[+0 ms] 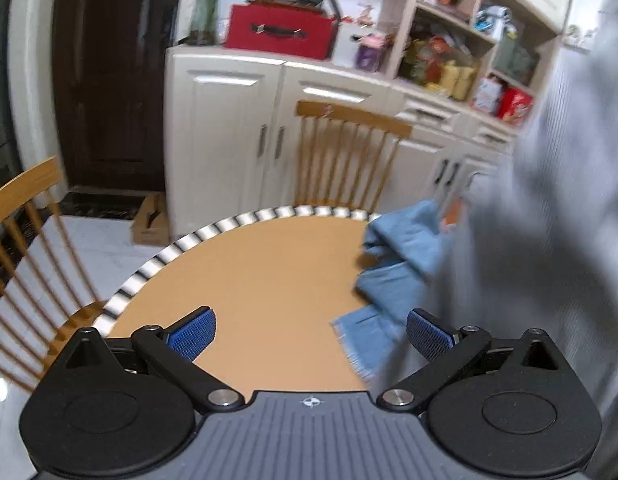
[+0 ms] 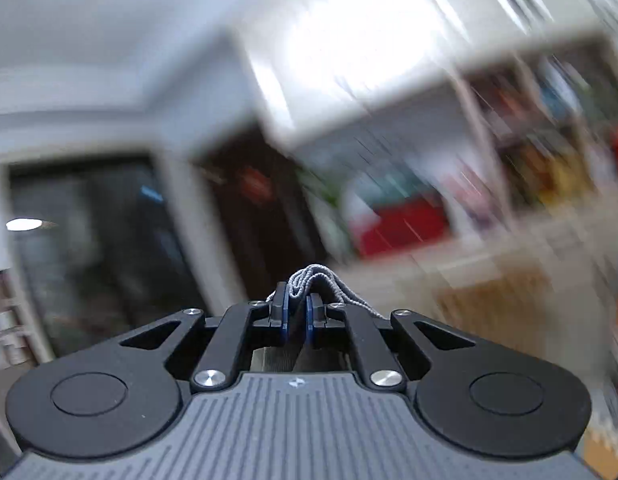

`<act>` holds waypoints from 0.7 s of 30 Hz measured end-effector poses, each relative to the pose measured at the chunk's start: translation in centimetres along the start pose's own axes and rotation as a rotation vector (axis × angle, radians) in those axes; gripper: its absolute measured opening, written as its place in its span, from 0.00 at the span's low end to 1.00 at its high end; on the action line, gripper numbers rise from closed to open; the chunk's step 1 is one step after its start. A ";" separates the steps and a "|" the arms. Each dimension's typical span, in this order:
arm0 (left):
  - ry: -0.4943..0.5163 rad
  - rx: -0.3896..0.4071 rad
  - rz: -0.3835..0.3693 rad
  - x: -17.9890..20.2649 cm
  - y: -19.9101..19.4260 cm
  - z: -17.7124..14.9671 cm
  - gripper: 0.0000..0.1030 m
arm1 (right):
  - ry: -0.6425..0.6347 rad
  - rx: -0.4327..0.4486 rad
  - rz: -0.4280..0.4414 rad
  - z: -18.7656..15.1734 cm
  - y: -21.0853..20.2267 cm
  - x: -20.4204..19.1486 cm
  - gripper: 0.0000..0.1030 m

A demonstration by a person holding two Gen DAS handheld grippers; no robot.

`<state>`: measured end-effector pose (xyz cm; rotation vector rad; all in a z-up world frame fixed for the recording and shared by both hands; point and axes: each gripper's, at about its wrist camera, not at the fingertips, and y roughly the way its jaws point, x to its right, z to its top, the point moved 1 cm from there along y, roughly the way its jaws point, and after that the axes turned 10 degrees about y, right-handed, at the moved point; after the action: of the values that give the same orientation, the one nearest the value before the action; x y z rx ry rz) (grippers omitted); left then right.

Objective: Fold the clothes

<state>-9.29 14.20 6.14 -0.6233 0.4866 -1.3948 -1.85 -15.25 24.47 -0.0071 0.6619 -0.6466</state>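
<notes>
Right hand-held gripper (image 2: 297,306): jaws pinched almost together on a bunched fold of grey ribbed garment (image 2: 315,276); it points up and out at the room, whose strong blur suggests a quick lift.

Left hand-held gripper (image 1: 309,334): jaws spread wide with nothing between them; it hovers low over the near edge of the surface (image 1: 249,280), with its right-hand pad just beside the frayed end of the blue cloth (image 1: 393,276).

Grey garment: in the left wrist view it hangs as a tall curtain at the right edge of the surface (image 1: 557,220), with its lower part in front of the blue cloth; whether its hem touches the surface cannot be told.

Blue cloth: crumpled near the right edge of the surface, with one fringed end trailing toward the near edge.

Surface: round, tan, with a striped rim; the middle and left lie bare. A wooden chair (image 1: 349,152) stands beyond the far edge.

Step in hand, as I judge it: raising the grey garment to let it hang straight before laying it flat.

Doing it well: let the swing die down, then bring the free left hand-held gripper to a matching corner or shoulder of the grey garment. Take one layer only, stretch the edge taut between the two, and lower it onto the bare middle, away from the blue cloth.

Risk: the bunched pinch may hold several layers, so the garment could hang twisted.
</notes>
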 end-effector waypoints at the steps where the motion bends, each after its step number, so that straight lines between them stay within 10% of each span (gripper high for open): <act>1: 0.002 -0.017 0.014 -0.4 0.0 -0.6 1.00 | 0.037 -0.050 -0.081 -1.0 0.8 1.9 0.10; 3: 0.010 -0.058 0.040 -1.0 0.2 -2.1 1.00 | 0.029 -0.135 -0.259 -4.4 2.2 4.9 0.16; 6: 0.053 -0.130 0.039 -1.2 0.9 -5.0 1.00 | -0.128 -0.226 -0.432 -11.4 2.0 7.5 0.52; 9: 0.111 -0.220 0.026 -0.8 2.0 -8.8 1.00 | -0.209 -0.408 -0.357 -18.1 1.2 7.6 0.47; 13: 0.186 -0.310 -0.043 1.5 2.5 -13.6 1.00 | 0.076 -0.702 -0.229 -25.2 1.1 9.7 0.47; 21: 0.296 -0.365 -0.150 6.6 4.3 -20.4 1.00 | 0.451 -0.901 -0.288 -33.8 3.4 13.7 0.56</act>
<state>-18.52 5.53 -11.67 -0.7615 0.9621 -1.5637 -11.12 -13.71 -10.90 -0.8246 1.3629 -0.5801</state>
